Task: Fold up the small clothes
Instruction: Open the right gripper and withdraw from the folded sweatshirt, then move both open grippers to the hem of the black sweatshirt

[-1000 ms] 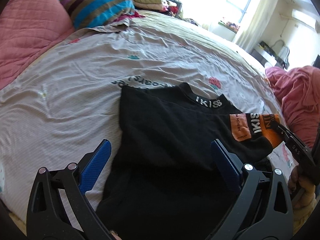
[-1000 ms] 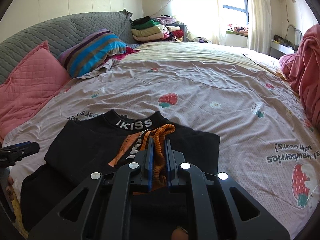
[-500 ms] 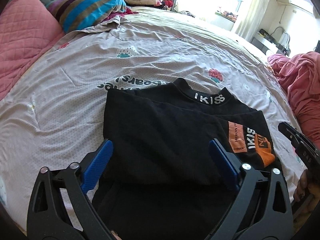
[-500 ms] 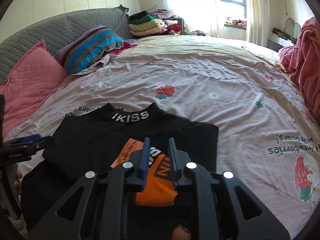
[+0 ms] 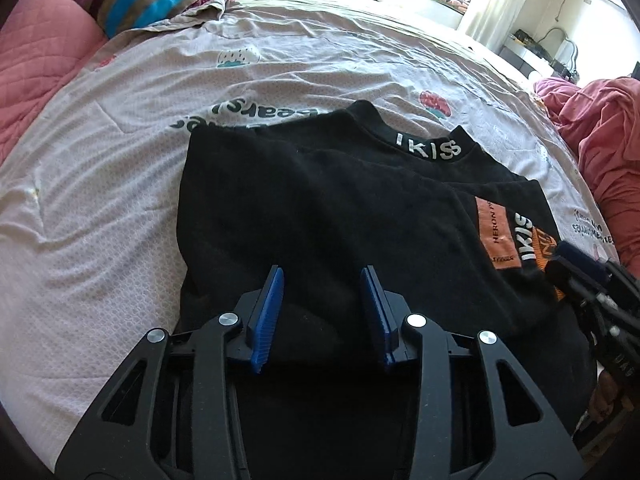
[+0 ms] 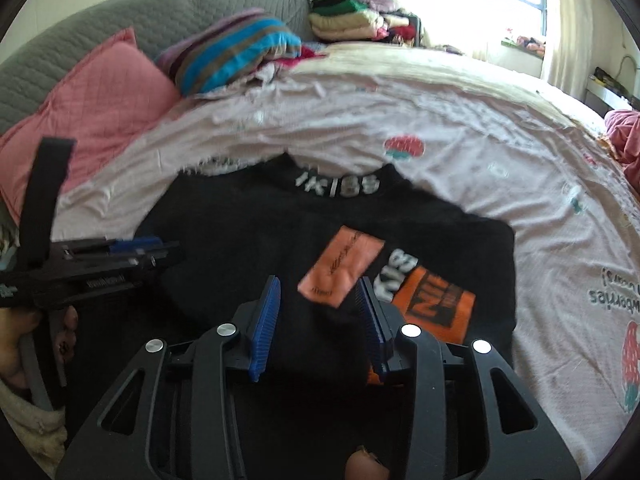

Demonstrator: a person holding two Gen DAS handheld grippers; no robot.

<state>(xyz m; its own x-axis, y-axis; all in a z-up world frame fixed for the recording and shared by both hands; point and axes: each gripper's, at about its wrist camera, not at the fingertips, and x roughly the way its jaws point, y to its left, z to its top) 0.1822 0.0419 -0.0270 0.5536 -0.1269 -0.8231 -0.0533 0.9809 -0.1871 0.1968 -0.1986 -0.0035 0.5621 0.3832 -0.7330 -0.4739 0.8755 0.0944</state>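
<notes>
My left claw has a black frame with triangular cut-outs, four silver round screws and two ribbed blue pads. My right claw looks the same. A cream fleece sleeve covers my left wrist.

Top: black, white "IKISS" lettering on collar; sleeve end orange with black print, salmon label, white letters.
Sheet: pale pink, strawberry prints, dark text.
Pillow: pink, quilted.
Blanket: blue, brown, purple stripes.
Headboard: grey, quilted.
Left gripper: black, blue pads.
</notes>
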